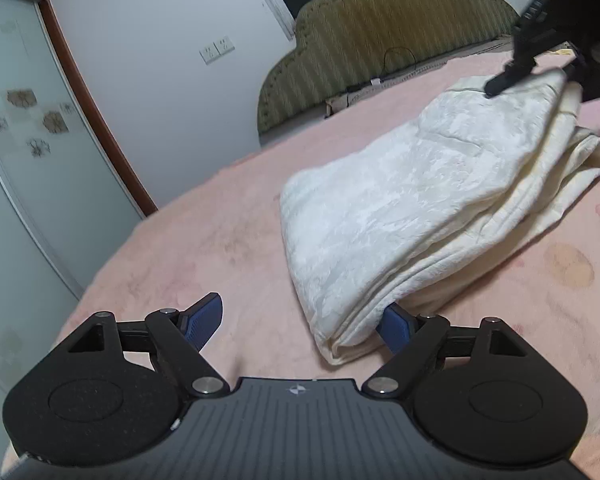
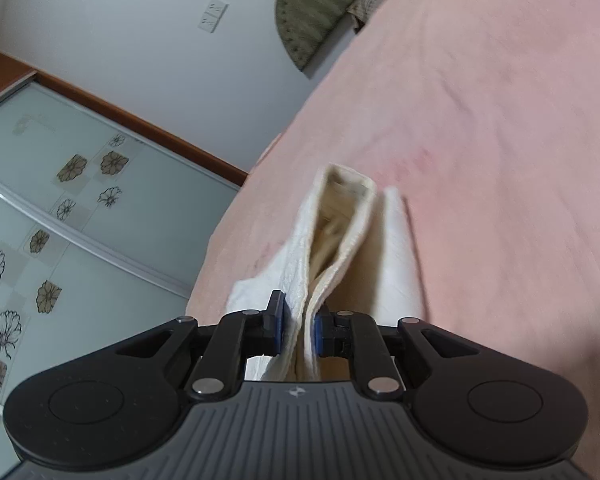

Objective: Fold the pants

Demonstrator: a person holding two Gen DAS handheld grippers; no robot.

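Pants (image 1: 412, 208), white and folded into a thick layered bundle, lie on the pink bed cover (image 1: 220, 248), nearer its right side as our left wrist camera sees it. Our left gripper (image 1: 300, 320) has its jaws spread wide and grasps nothing; one blue finger (image 1: 204, 320) stands over bare cover, the other is partly hidden behind the bundle's near corner. To the left of the bundle the cover runs bare to the bed edge, with the glass wardrobe door (image 1: 16, 128) beyond. At the far end our right gripper (image 1: 532, 76) meets the cloth, before the green headboard (image 1: 380, 32).

From the right wrist view we see what the left cannot: our right gripper (image 2: 299, 330) is clenched on the layered edge of the pants (image 2: 340, 232), with wide bare cover (image 2: 500, 120) to the right.
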